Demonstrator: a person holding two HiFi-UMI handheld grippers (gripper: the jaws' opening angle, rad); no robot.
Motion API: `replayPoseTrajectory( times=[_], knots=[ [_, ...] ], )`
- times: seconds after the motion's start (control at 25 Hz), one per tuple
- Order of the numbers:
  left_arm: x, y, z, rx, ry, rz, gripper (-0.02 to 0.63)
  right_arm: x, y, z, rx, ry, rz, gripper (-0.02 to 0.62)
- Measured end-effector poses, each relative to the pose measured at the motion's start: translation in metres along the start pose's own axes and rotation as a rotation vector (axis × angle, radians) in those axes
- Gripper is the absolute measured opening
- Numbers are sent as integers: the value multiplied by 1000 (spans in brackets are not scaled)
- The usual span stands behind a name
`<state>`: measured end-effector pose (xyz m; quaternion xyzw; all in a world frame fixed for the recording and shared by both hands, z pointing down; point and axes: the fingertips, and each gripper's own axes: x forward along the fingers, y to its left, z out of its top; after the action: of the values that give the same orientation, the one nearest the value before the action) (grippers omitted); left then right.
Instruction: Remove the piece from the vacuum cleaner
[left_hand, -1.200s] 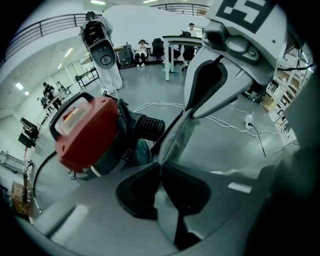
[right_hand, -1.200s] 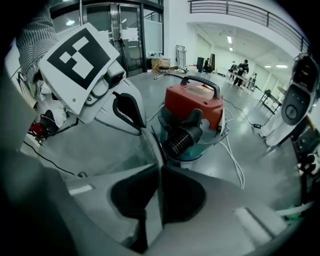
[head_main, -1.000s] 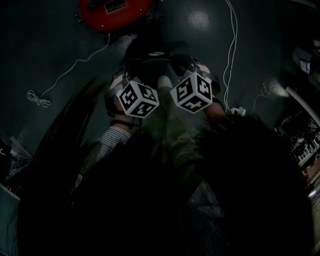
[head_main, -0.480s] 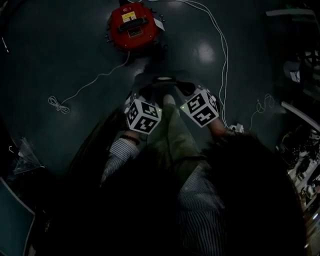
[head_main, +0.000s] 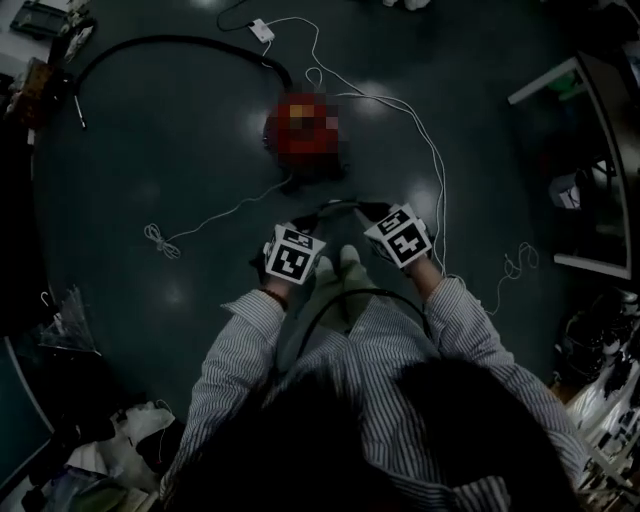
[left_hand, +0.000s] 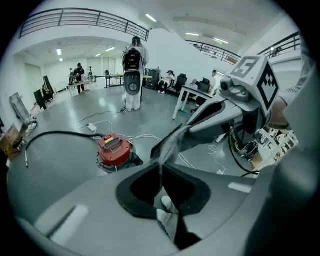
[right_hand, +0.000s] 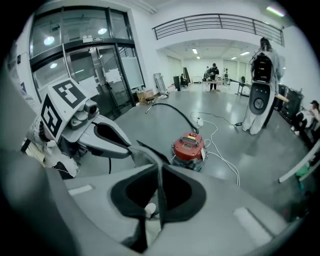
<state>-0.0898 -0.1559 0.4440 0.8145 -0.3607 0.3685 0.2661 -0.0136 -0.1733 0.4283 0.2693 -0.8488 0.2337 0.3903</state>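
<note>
Left gripper (left_hand: 162, 149) and right gripper (right_hand: 159, 156) ride close together, jaws pressed together on nothing - likely mid-approach - the vacuum cleaner (left_hand: 115, 150) stands well apart.

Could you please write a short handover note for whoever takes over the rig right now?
Left gripper: jaws together, empty, held up in front of the body.
Right gripper: likewise jaws together, empty, close beside the left.
Red vacuum cleaner: on the floor ahead, neither gripper touching it. A black hose curves away from it and a white cord lies nearby.
Done: nothing yet; no piece is in either gripper.
Left: approach the vacuum cleaner, grip the piece, pull it free.
</note>
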Motion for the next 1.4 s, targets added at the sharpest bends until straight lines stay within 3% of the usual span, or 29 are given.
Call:
replayPoseTrajectory(
  times=[0.2,0.52,1.4],
  knots=[
    [-42,-13,16,-28,-66,-7,28,-40,22,14,-8,-61,-7,26],
    [-65,-26,31,-130,-166,-2,28,-63,31,18,91,-142,-10,26],
    [-56,-20,40,-138,-164,-22,28,-61,18,28,153,-175,30,25]
  ],
)
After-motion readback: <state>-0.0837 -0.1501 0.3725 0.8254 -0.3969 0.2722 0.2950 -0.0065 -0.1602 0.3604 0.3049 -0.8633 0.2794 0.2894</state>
